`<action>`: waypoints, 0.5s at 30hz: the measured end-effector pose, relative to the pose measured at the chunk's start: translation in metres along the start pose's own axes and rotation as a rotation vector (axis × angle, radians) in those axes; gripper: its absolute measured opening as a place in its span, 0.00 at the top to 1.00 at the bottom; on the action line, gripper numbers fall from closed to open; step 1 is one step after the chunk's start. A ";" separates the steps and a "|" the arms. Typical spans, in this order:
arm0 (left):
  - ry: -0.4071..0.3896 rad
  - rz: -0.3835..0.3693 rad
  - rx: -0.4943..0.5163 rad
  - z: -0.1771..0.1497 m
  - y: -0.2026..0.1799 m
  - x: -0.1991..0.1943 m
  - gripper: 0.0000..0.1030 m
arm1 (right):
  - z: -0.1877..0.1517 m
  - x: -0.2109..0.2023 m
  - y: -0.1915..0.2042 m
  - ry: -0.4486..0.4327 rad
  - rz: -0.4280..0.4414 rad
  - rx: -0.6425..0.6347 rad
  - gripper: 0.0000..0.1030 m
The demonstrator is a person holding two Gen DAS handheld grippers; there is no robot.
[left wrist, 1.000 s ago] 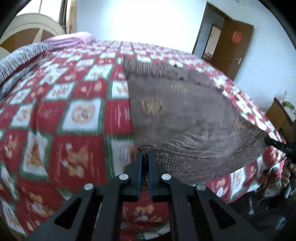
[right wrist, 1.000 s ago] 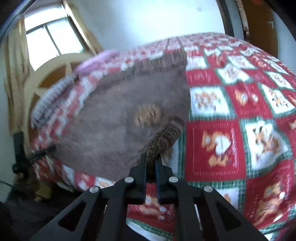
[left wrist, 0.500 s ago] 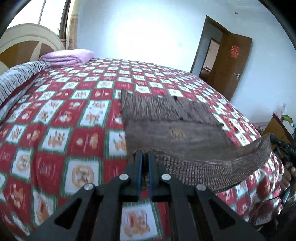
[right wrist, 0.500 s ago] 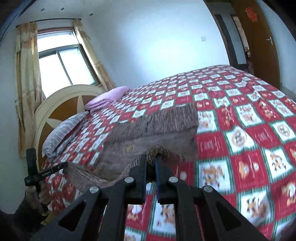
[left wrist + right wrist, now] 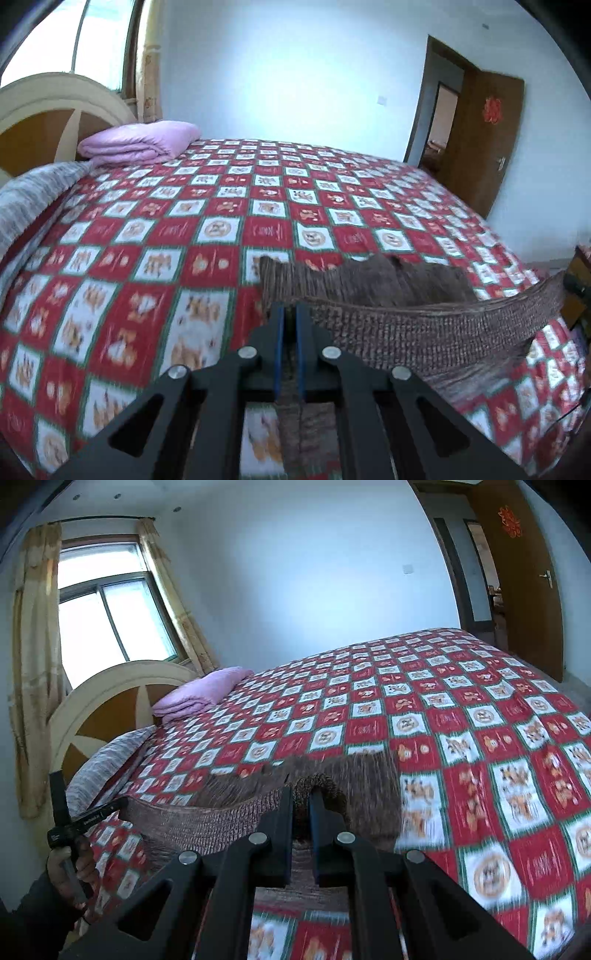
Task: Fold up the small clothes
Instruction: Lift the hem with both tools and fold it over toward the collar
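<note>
Left tongs (image 5: 290, 314) and right tongs (image 5: 301, 797) each pinch the ribbed hem of a brown knit garment (image 5: 424, 328), stretched between them low in both frames above the bed (image 5: 461, 709). Its far edge lies on the red checked cover. The red emblem on the door (image 5: 493, 109) and the white print on the left tongs' body are unreadable.

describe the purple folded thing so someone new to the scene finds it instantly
Start at the big bed with the red checked bedspread. Follow it to the arched cream headboard under the window. The folded lilac quilt lies there, the only plain pastel item, beside a grey striped pillow.
</note>
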State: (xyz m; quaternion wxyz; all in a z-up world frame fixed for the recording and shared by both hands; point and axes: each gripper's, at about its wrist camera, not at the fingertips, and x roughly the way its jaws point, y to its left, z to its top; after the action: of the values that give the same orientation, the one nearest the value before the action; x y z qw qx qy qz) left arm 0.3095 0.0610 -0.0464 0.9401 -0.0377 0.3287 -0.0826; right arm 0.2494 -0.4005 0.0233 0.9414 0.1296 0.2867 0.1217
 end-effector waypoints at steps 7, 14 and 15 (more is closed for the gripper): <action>0.074 0.102 0.078 0.010 -0.009 0.083 0.94 | 0.012 0.081 -0.030 0.085 -0.061 0.039 0.93; 0.209 0.212 0.132 -0.004 -0.017 0.168 0.89 | 0.001 0.184 -0.079 0.198 -0.201 0.057 0.93; 0.207 0.230 0.139 -0.005 -0.018 0.167 0.86 | 0.000 0.197 -0.082 0.230 -0.215 0.042 0.93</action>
State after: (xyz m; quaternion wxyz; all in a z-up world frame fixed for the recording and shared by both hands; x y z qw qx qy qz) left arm 0.4331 0.0127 -0.1503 0.9048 0.0741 0.4194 -0.0005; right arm 0.4202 -0.4172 -0.1025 0.9071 0.1031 0.4071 0.0281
